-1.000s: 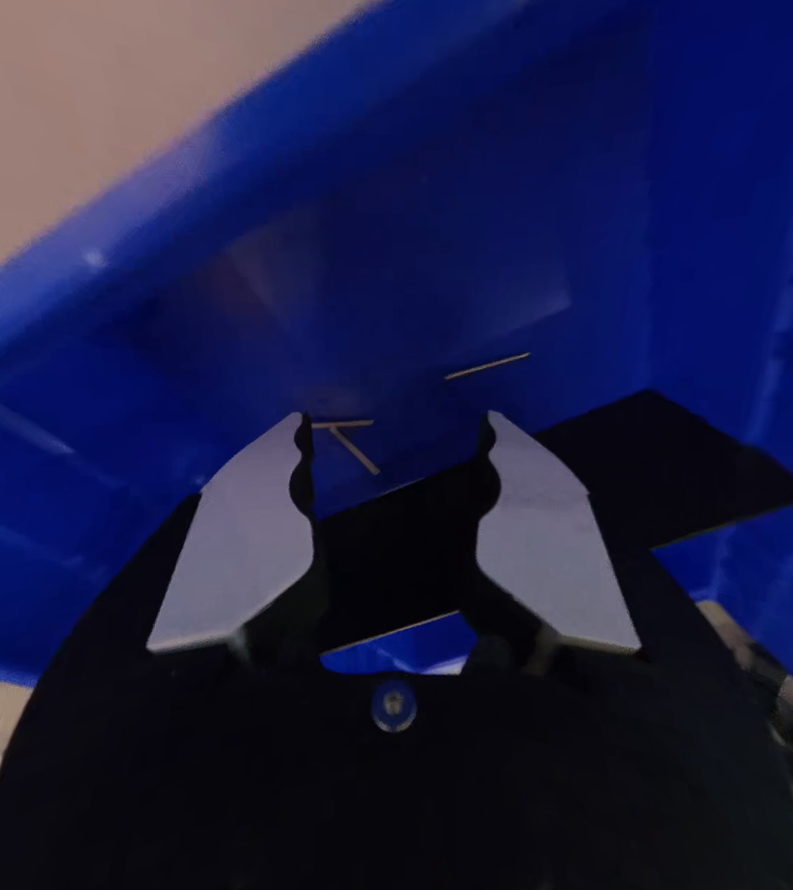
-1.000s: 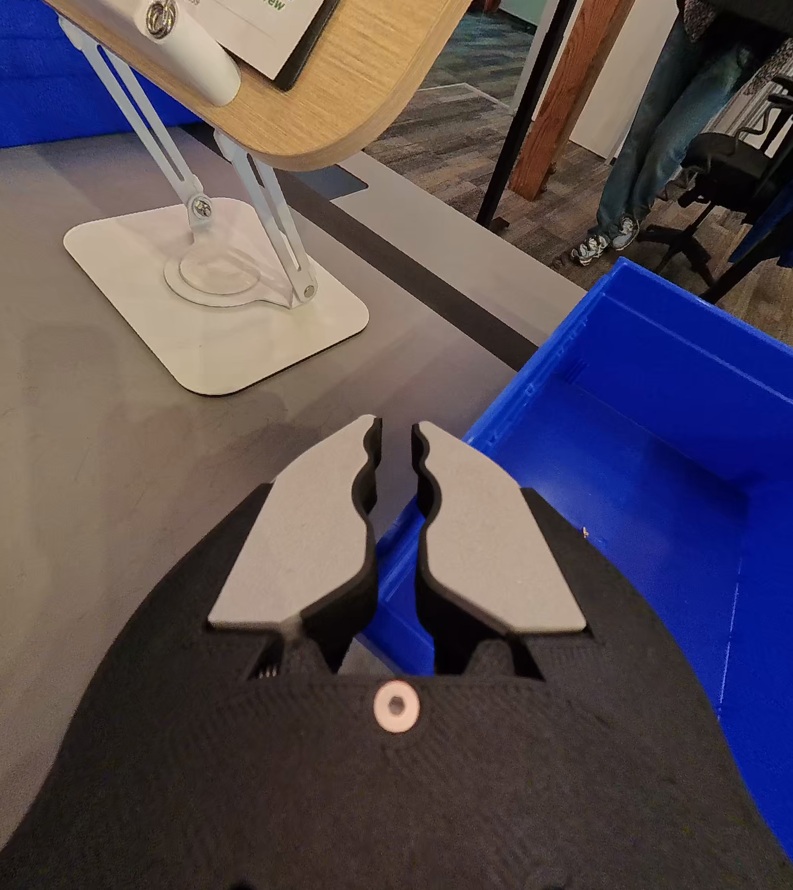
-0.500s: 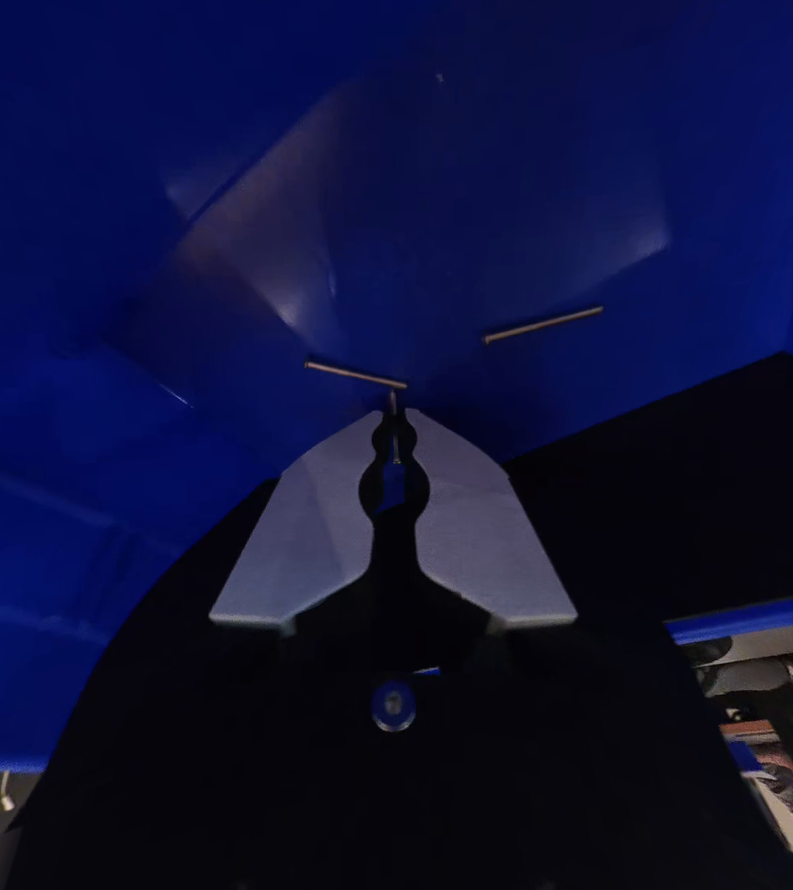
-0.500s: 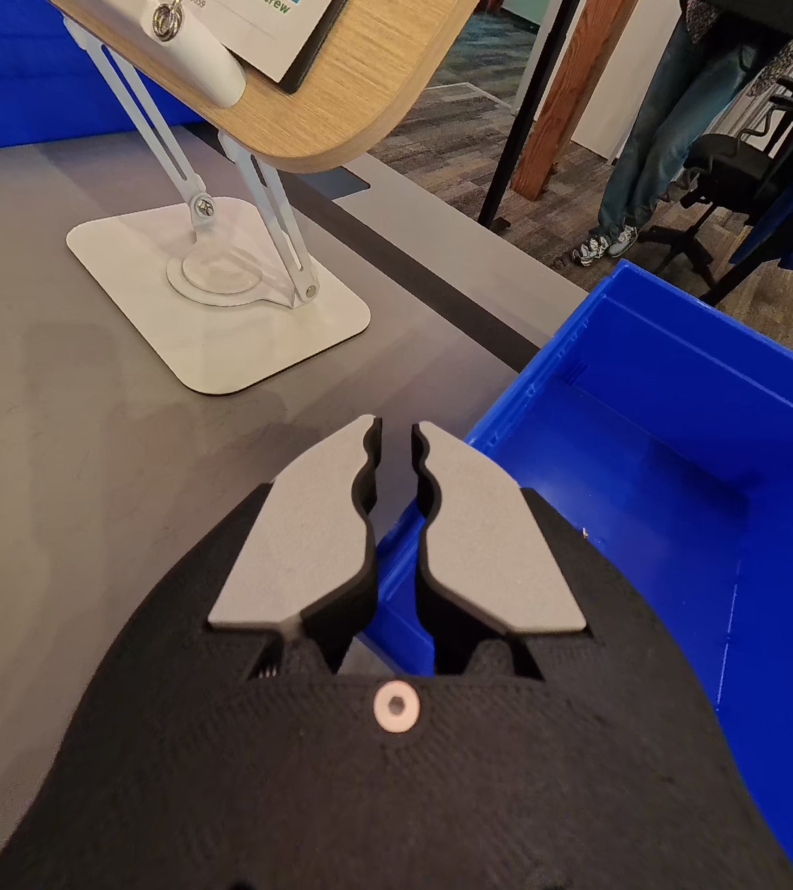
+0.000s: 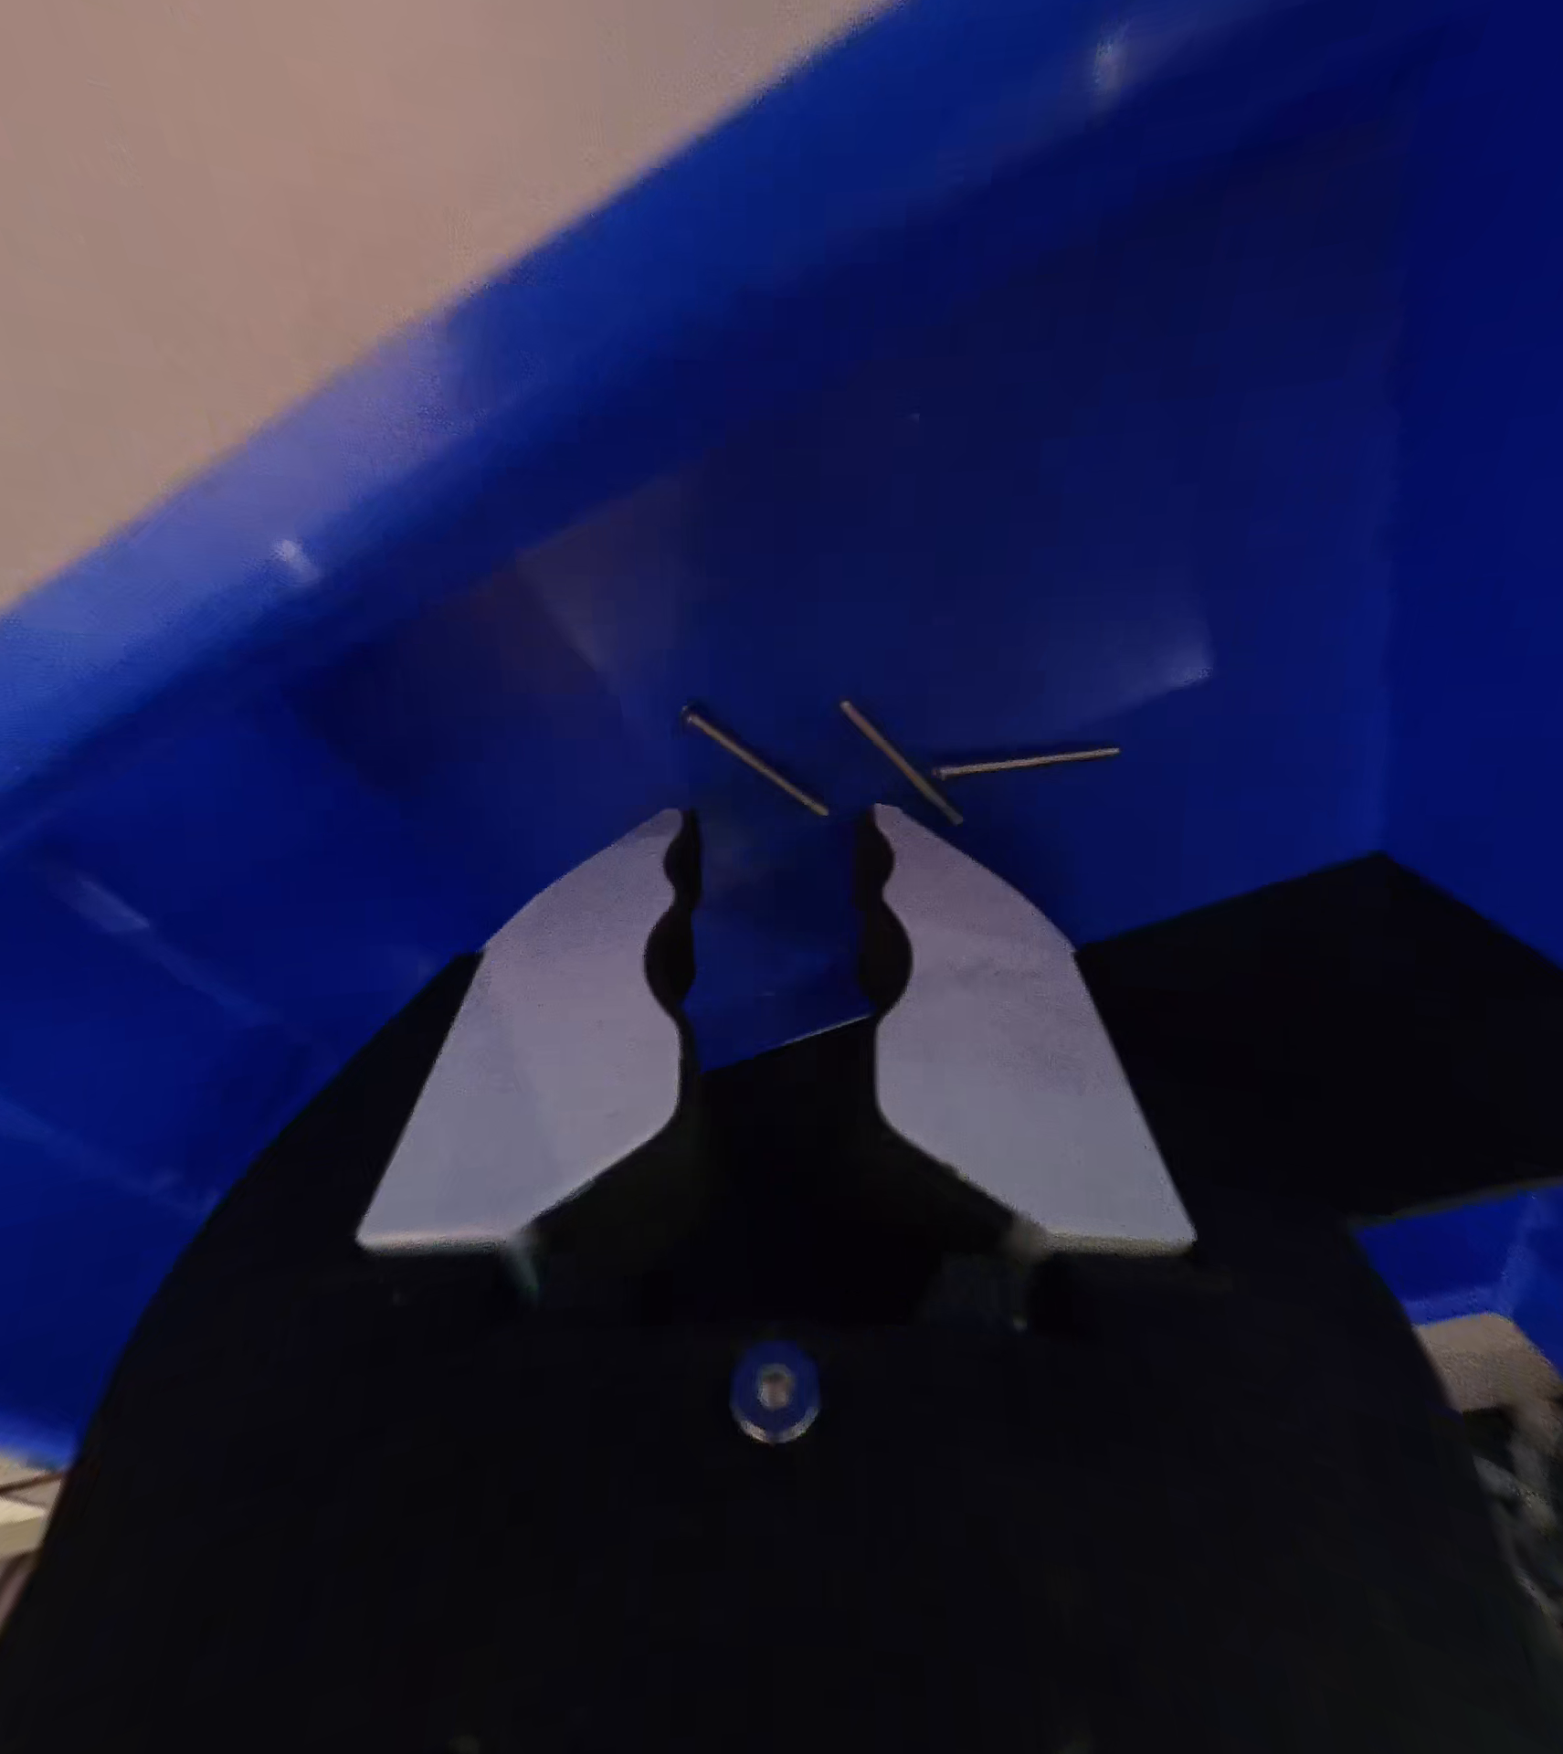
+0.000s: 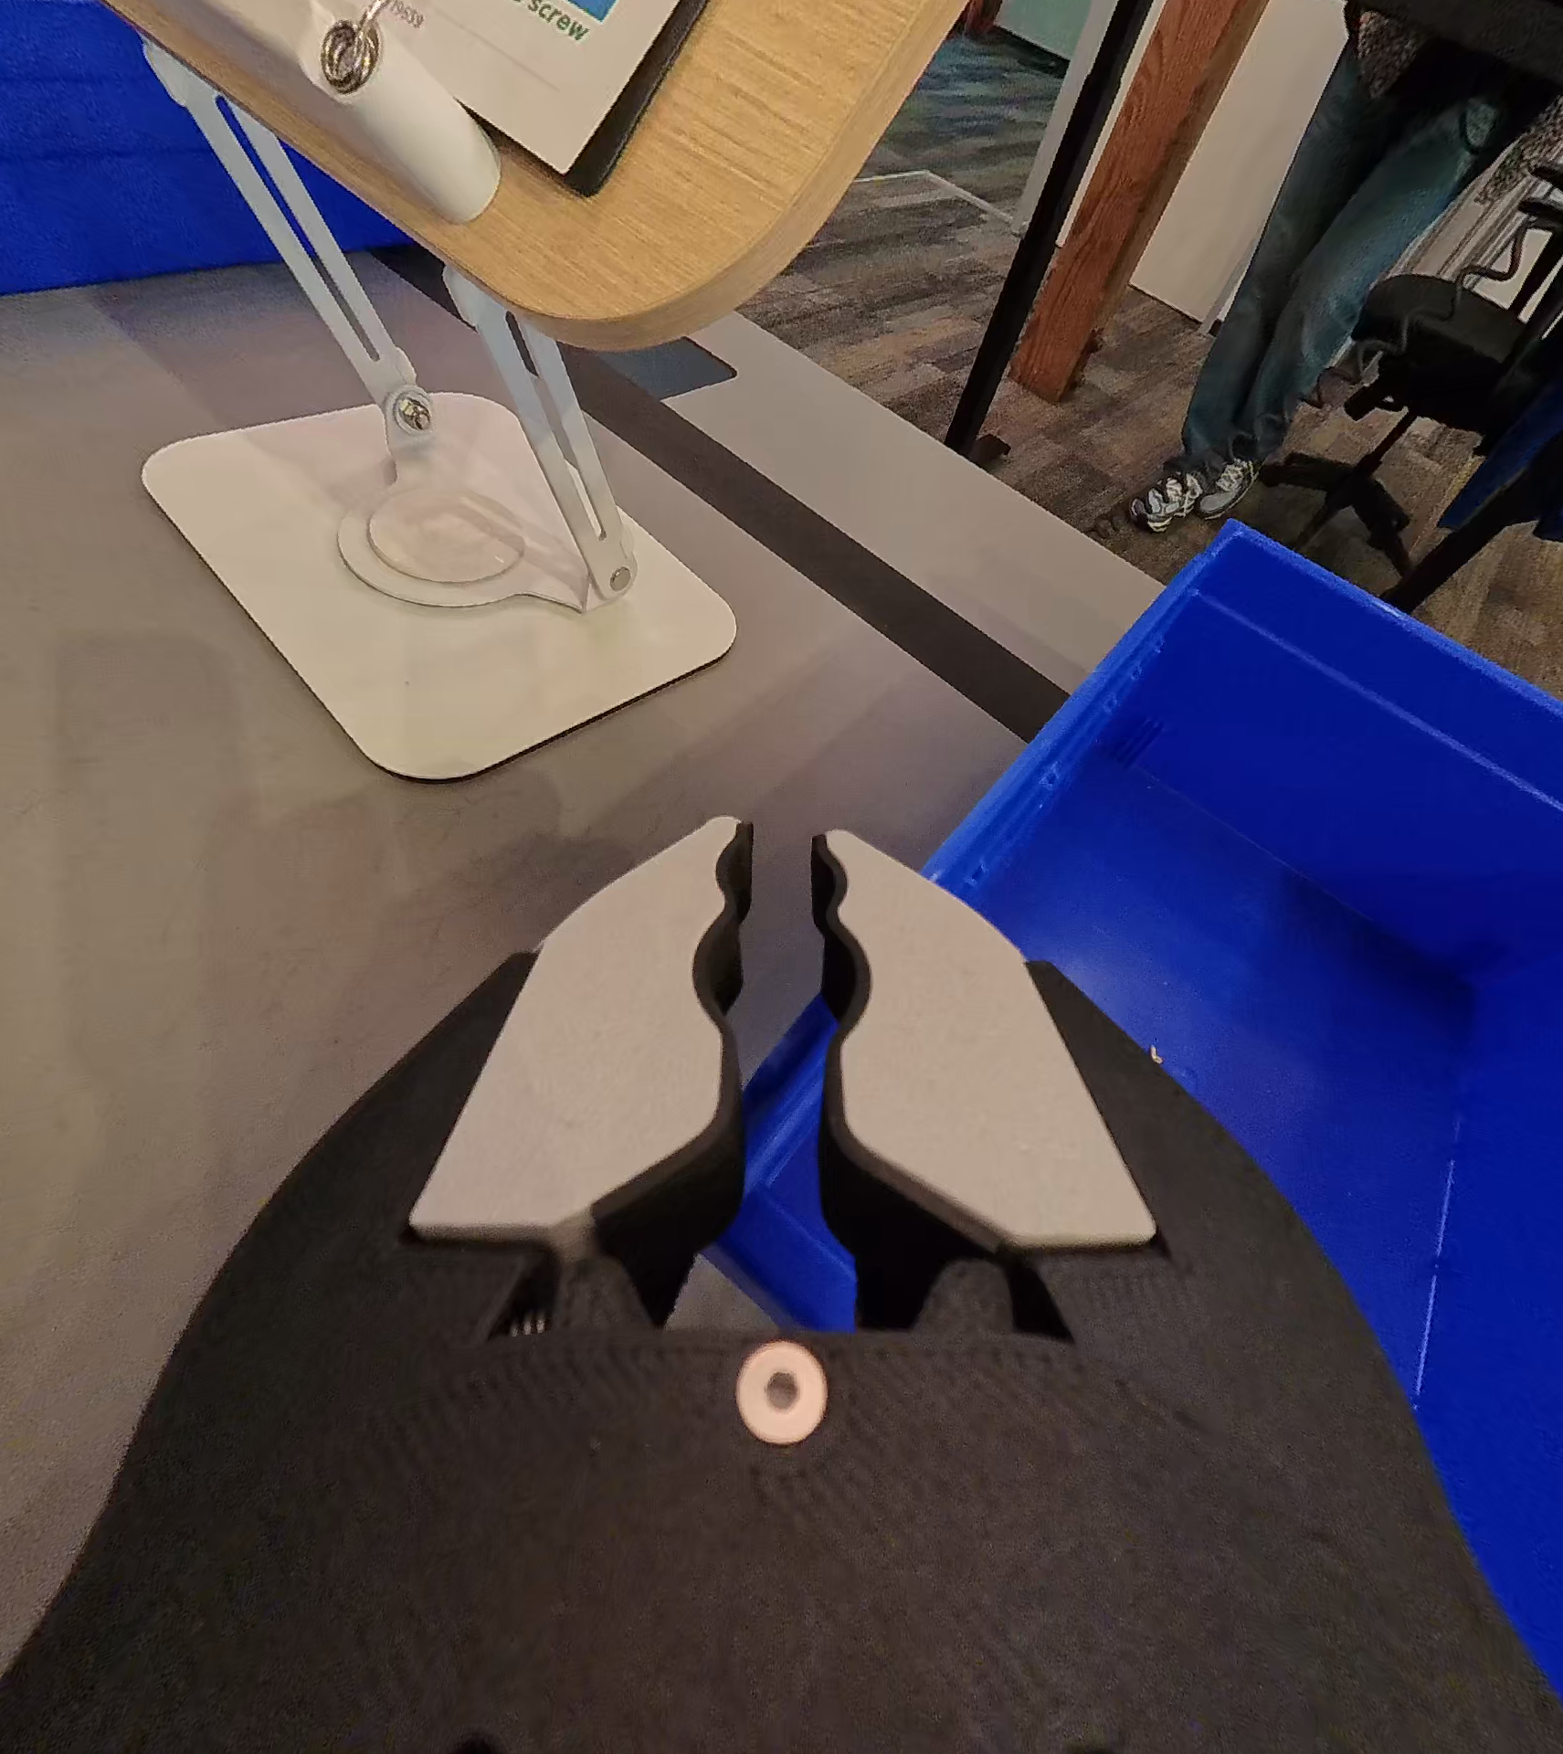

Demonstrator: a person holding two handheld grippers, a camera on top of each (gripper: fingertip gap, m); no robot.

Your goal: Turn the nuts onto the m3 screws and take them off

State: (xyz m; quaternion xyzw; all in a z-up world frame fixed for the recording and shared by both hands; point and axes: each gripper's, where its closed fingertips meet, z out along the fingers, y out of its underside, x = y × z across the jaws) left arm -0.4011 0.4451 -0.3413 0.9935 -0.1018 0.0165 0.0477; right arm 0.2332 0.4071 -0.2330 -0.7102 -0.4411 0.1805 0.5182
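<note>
In the left wrist view my left gripper (image 5: 772, 821) is open inside a blue bin (image 5: 853, 380), its fingertips low over the bin floor. Three thin metal pins lie loose on that floor just beyond the tips: one (image 5: 755, 764) ahead of the gap, one (image 5: 901, 764) by the right fingertip, one (image 5: 1029, 761) farther right. Nothing is between the pads. In the right wrist view my right gripper (image 6: 782, 840) has its jaws slightly apart and empty. It hovers over the grey table (image 6: 141, 949) at the near left corner of another blue bin (image 6: 1328, 854).
A dark flat panel (image 5: 1328, 1044) lies in the bin behind my left gripper's right finger. A white stand base (image 6: 436, 607) carries a tilted wooden board (image 6: 711, 190) on the table. A third blue bin (image 6: 46, 190) is far left. A person's legs (image 6: 1271, 332) and an office chair (image 6: 1470, 332) are beyond the table. The grippers' ends are close to 65 cm from one another.
My left gripper shut on one thin pin half a second ago, then opened and drew back. That pin now lies loose on the bin floor with the other two. The right gripper has barely moved.
</note>
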